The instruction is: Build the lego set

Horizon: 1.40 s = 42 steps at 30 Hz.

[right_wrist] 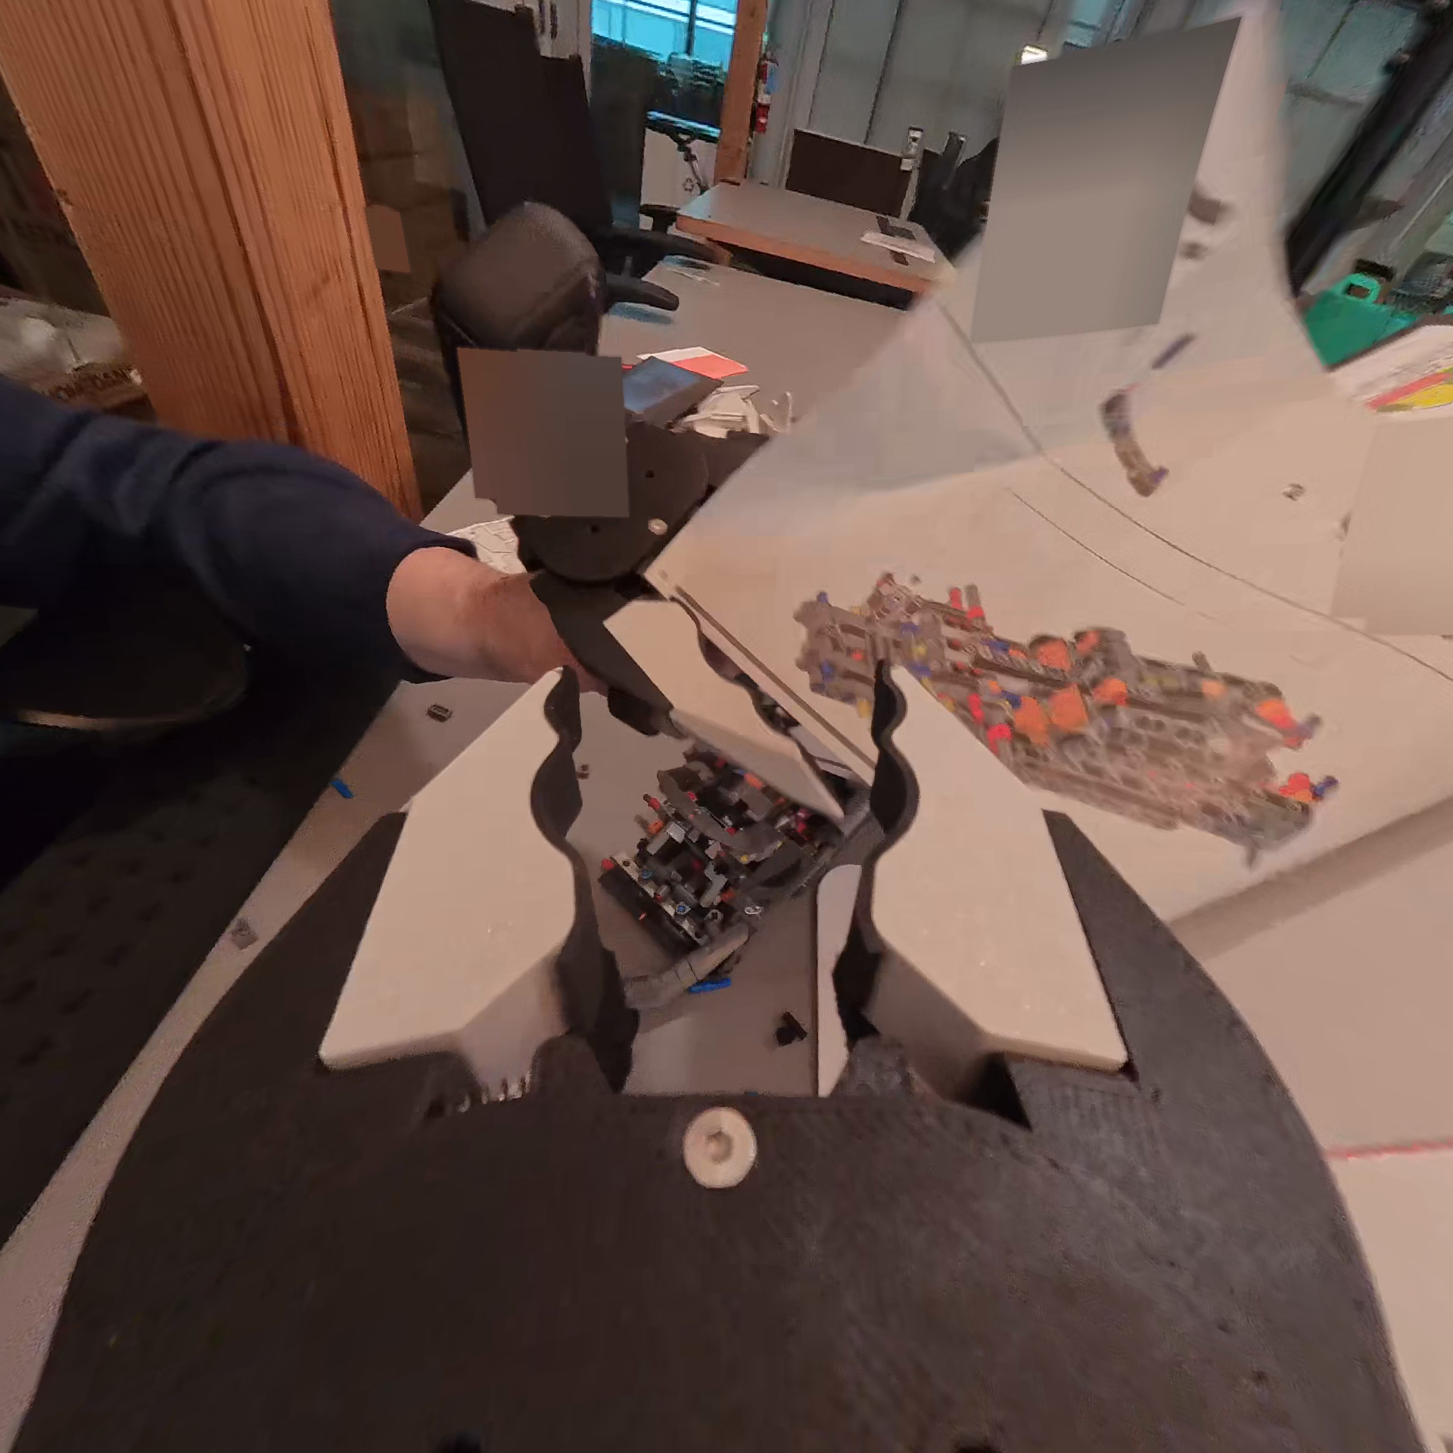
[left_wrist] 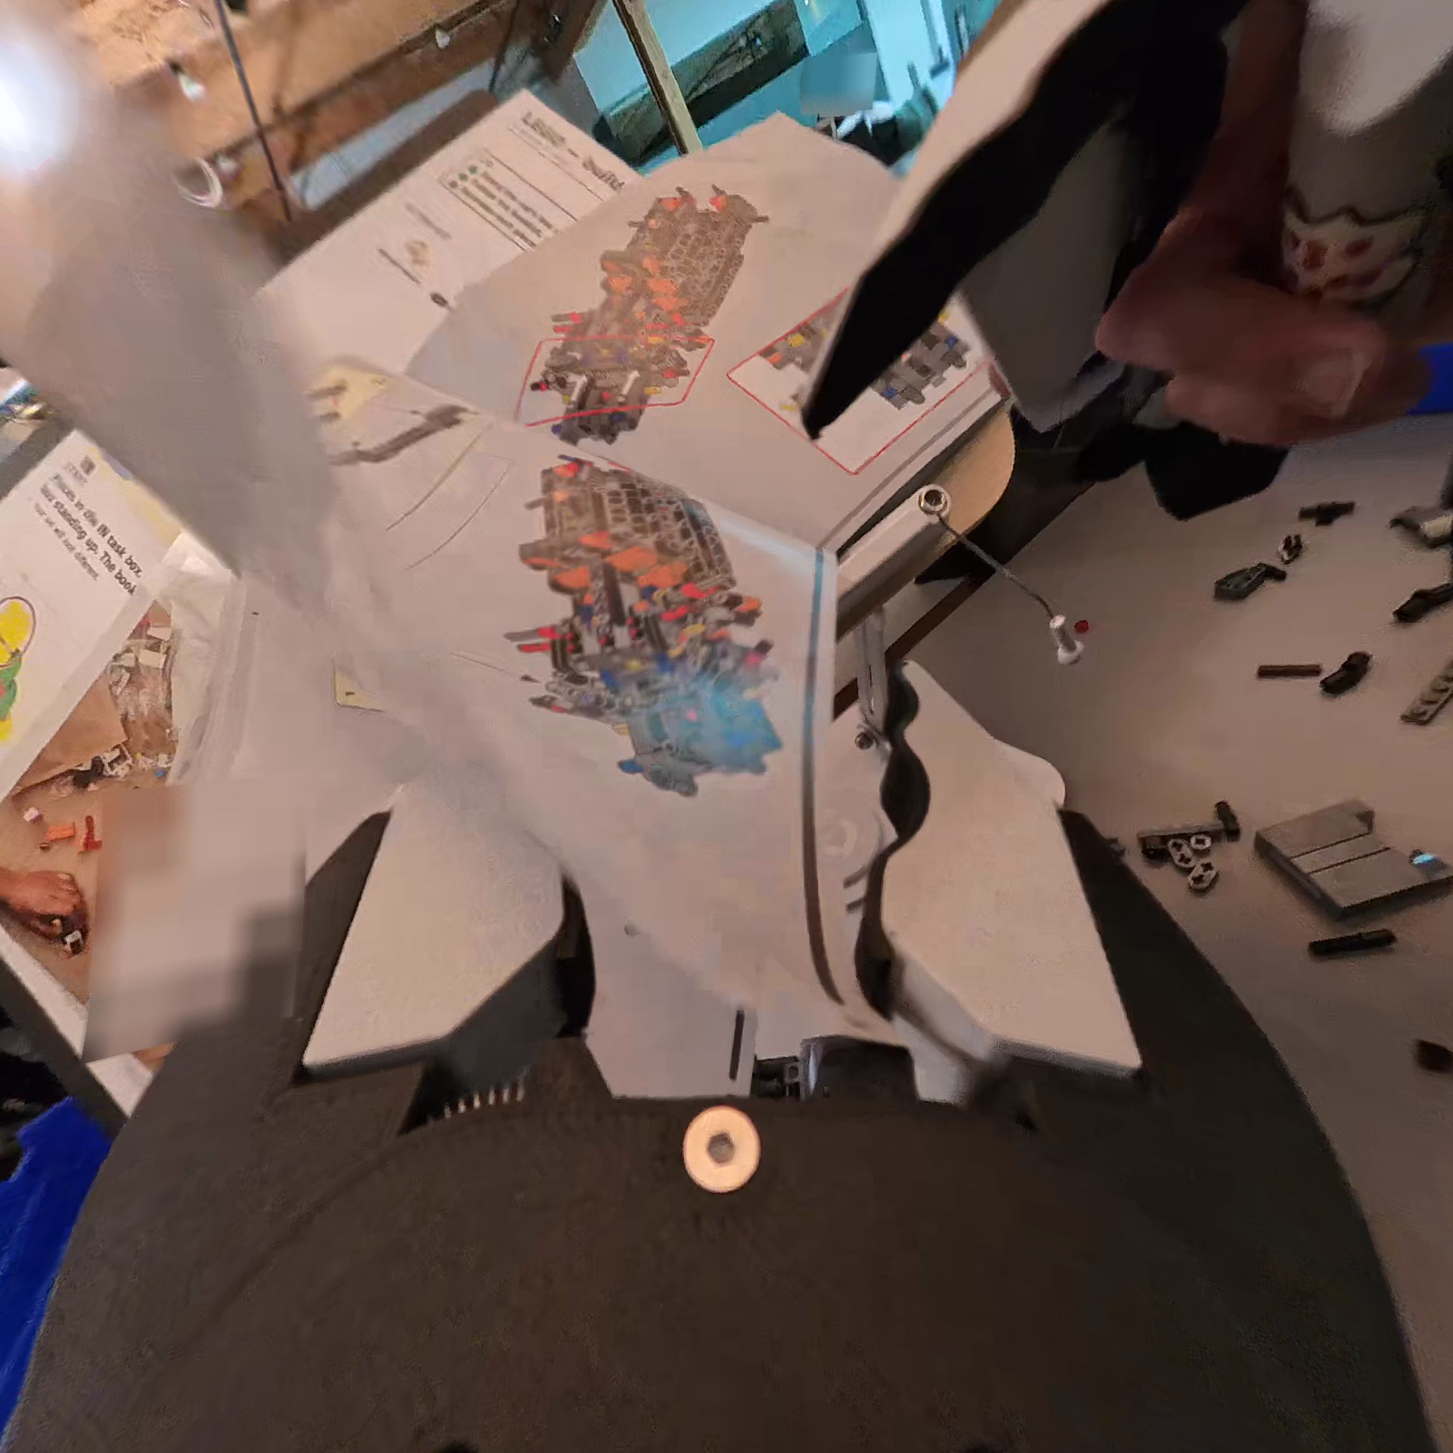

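Left wrist view: left hand-held gripper (left_wrist: 731, 794) clenched on an instruction booklet (left_wrist: 629, 629) page; yank it and the page probably tears.

Right wrist view: right hand-held gripper (right_wrist: 727, 755) released, empty. Lego model (right_wrist: 708, 857) sits on the surface (right_wrist: 1297, 1014) under the booklet edge, between the fingers.

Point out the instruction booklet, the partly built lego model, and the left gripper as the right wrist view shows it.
instruction booklet (left_wrist: 629, 629): left wrist view, on the printed picture of its lifted page.
partly built lego model (right_wrist: 708, 857): right wrist view, on its dark middle.
left gripper (right_wrist: 818, 774): right wrist view, at the fingertips.
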Available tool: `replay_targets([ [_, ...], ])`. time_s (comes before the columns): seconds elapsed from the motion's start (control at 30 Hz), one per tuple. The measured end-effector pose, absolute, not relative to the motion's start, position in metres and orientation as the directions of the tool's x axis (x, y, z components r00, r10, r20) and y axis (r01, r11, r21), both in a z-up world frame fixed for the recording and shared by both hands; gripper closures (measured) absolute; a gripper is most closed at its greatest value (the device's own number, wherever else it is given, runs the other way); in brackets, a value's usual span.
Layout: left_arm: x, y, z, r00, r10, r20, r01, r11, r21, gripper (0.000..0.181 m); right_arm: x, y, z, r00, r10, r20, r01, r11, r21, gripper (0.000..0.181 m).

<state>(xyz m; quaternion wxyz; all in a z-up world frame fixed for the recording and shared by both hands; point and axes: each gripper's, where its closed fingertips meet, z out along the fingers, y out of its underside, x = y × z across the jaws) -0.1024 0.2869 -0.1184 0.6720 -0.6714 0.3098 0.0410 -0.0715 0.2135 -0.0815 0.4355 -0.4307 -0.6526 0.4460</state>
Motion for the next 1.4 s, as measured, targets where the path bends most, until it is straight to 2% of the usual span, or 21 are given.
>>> replay_targets([
  [0.1,-0.112,0.286,-0.114,0.834,-0.367,-0.412,-0.410,0.087,-0.908,0.122,-0.062,0.240,-0.073,-0.151,0.968,0.202,0.161,0.226,-0.961,0.111],
  [0.23,-0.125,0.285,-0.113,0.861,-0.417,-0.291,-0.290,0.067,-0.955,0.148,-0.031,0.326,-0.063,0.230,0.938,0.261,0.190,0.219,-0.957,0.101],
  [0.33,-0.133,0.284,-0.114,0.852,-0.490,-0.185,-0.179,0.061,-0.982,0.172,0.006,0.382,-0.066,0.457,0.832,0.314,0.252,0.217,-0.943,0.098],
  [0.37,-0.135,0.282,-0.114,0.840,-0.517,-0.162,-0.148,0.069,-0.987,0.174,0.017,0.395,-0.068,0.507,0.798,0.326,0.276,0.208,-0.938,0.096],
  [0.43,-0.134,0.279,-0.116,0.801,-0.587,-0.114,-0.094,0.065,-0.993,0.171,0.035,0.417,-0.076,0.581,0.743,0.332,0.319,0.168,-0.933,0.094],
  [0.57,-0.121,0.268,-0.110,0.694,-0.720,-0.004,0.037,0.041,-0.998,0.137,0.046,0.433,-0.091,0.622,0.705,0.340,0.371,0.117,-0.921,0.094],
  [0.67,-0.119,0.265,-0.109,0.668,-0.743,0.025,0.077,0.036,-0.996,0.133,0.051,0.440,-0.095,0.647,0.652,0.395,0.420,0.128,-0.898,0.092],
  [0.87,-0.139,0.273,-0.111,0.720,-0.691,0.062,0.097,0.011,-0.995,0.181,0.062,0.449,-0.094,0.688,0.617,0.383,0.409,0.107,-0.906,0.086],
  [1.17,-0.191,0.285,-0.112,0.797,-0.578,0.178,0.190,-0.039,-0.981,0.181,0.061,0.451,-0.103,0.679,0.663,0.315,0.369,0.062,-0.927,0.098],
  [1.4,-0.207,0.292,-0.127,0.791,-0.558,0.252,0.236,-0.101,-0.966,0.172,0.064,0.450,-0.100,0.675,0.675,0.298,0.349,0.065,-0.935,0.123],
])
